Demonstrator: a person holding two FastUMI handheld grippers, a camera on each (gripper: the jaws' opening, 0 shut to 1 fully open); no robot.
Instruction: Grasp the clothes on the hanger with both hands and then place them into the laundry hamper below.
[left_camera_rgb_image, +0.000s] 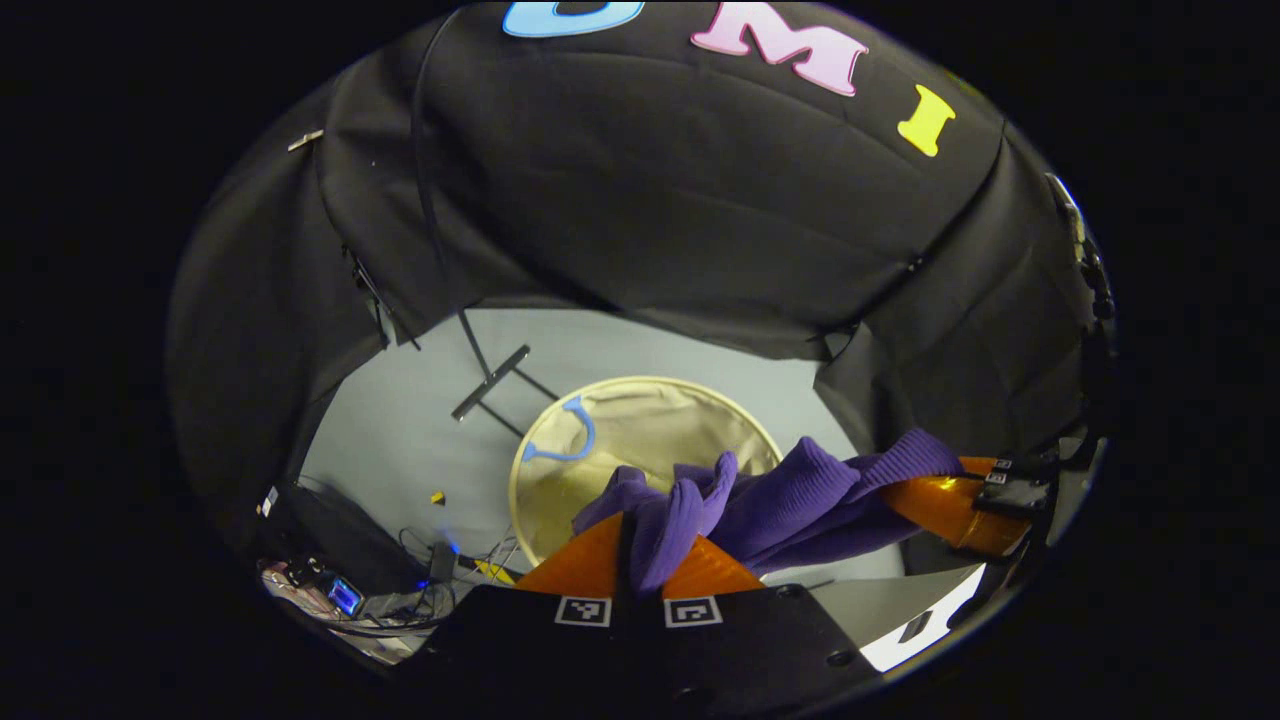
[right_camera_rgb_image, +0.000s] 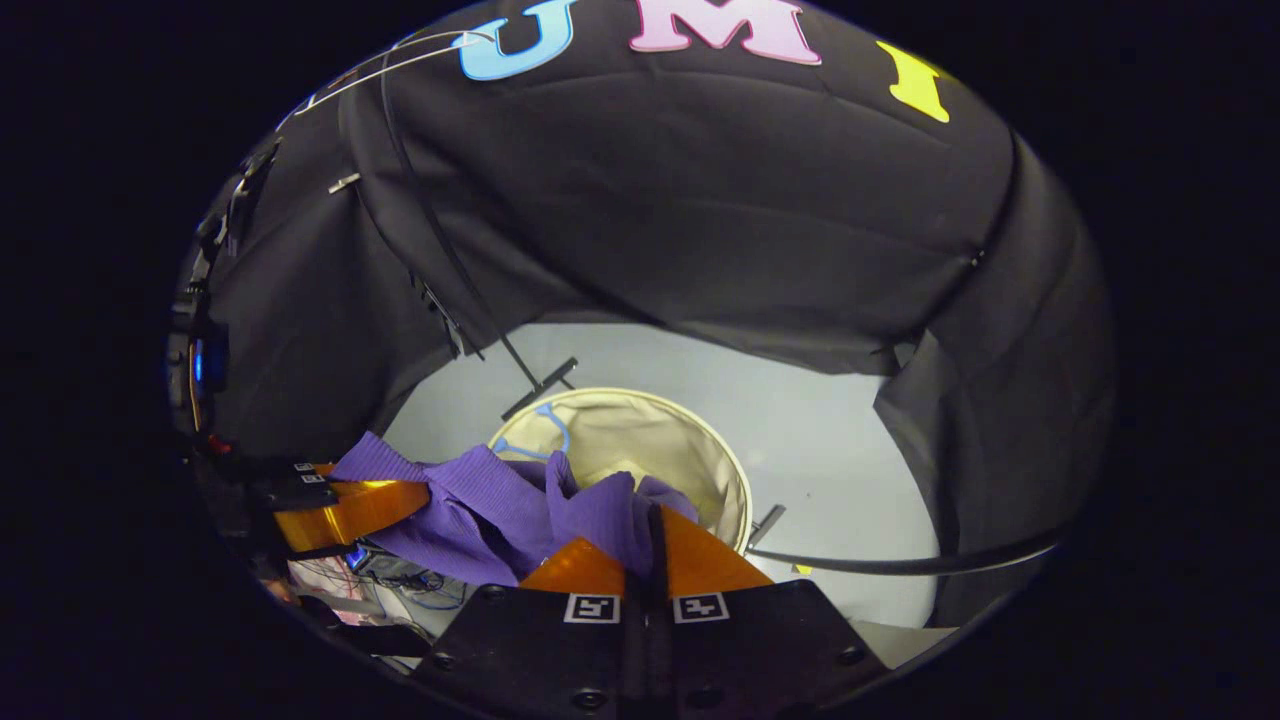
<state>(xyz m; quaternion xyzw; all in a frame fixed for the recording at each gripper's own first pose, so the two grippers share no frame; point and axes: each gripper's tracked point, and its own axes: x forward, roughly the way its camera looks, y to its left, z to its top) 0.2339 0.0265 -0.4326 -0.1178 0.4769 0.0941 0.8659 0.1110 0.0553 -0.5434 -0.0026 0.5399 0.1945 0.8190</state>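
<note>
A purple ribbed garment (left_camera_rgb_image: 790, 500) hangs stretched between my two grippers, above a round beige laundry hamper (left_camera_rgb_image: 640, 420) on the floor. In the left gripper view, my left gripper (left_camera_rgb_image: 640, 555) is shut on a fold of the cloth, and my right gripper (left_camera_rgb_image: 965, 500) holds the other end at the right. In the right gripper view, my right gripper (right_camera_rgb_image: 648, 545) is shut on the purple garment (right_camera_rgb_image: 500, 505), with my left gripper (right_camera_rgb_image: 345, 510) at the left. The hamper (right_camera_rgb_image: 650, 440) has a blue handle loop (right_camera_rgb_image: 545, 425) inside its rim.
A grey floor (left_camera_rgb_image: 400, 420) surrounds the hamper. A dark stand with a crossbar foot (left_camera_rgb_image: 490, 380) rises behind the hamper. Electronics and cables (left_camera_rgb_image: 350, 590) lie at the lower left. A thin dark bar (right_camera_rgb_image: 900, 562) crosses the floor at the right.
</note>
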